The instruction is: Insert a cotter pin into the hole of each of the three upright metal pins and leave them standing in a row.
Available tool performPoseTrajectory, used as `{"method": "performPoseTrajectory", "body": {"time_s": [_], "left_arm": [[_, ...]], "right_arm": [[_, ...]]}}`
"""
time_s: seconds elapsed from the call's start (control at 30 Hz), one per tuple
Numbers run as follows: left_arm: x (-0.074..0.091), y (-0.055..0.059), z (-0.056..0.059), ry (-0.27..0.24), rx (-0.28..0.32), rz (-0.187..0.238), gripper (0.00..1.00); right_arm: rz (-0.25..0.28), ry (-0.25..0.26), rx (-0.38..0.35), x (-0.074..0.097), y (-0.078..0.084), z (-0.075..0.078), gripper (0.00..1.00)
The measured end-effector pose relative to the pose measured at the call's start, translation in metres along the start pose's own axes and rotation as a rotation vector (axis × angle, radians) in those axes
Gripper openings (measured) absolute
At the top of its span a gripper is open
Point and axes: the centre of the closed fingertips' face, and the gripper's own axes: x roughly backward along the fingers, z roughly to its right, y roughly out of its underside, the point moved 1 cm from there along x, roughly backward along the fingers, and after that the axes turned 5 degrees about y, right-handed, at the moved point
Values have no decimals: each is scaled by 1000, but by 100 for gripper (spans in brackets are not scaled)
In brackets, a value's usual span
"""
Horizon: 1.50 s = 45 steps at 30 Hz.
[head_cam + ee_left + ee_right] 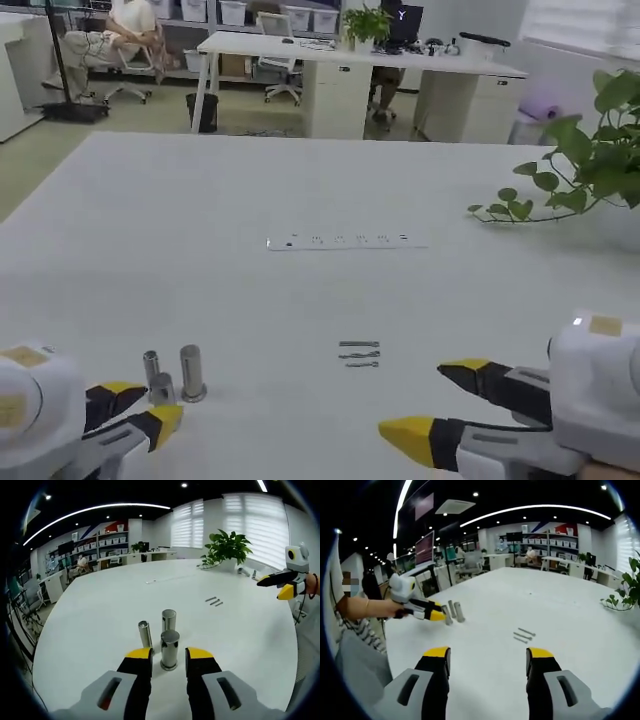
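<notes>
Three upright metal pins (190, 372) stand close together at the front left of the white table (300, 190). My left gripper (140, 403) is open right behind them. In the left gripper view the nearest pin (169, 649) stands at the gap between the yellow fingertips (139, 654), and I cannot tell whether they touch it. Three cotter pins (358, 355) lie side by side in the middle front. They also lie ahead in the right gripper view, cotter pins (522, 635). My right gripper (428, 400) hovers open at the front right with nothing in it.
A white power strip (345, 241) lies across the table's middle. A leafy plant (590, 160) hangs over the right edge. Desks, chairs and a seated person (130, 30) are far behind the table.
</notes>
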Motion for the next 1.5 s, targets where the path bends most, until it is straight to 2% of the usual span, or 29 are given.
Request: {"method": "performPoseTrajectory", "body": {"time_s": [0.3,0.47,0.53,0.73,1.23,1.33,1.5], "left_arm": [[-5,0,-2,-1,-13,-2,16],[-7,1,1,19,-27,-3,12],[-7,1,2,12,-57,-1,12],[-7,1,2,26,-58,9,11],[-14,0,31,147,-107,18,11],[-16,1,42,186,-125,23,11],[-17,1,54,226,-140,24,11]], "right_arm": [[-6,-2,2,-5,-1,2,62],[-14,-4,5,-7,0,3,62],[-18,-5,8,-8,1,4,62],[-18,-4,18,-9,0,5,58],[-56,-15,36,-13,2,8,51],[-64,-21,43,-15,2,8,49],[-86,-23,79,-17,3,11,46]]}}
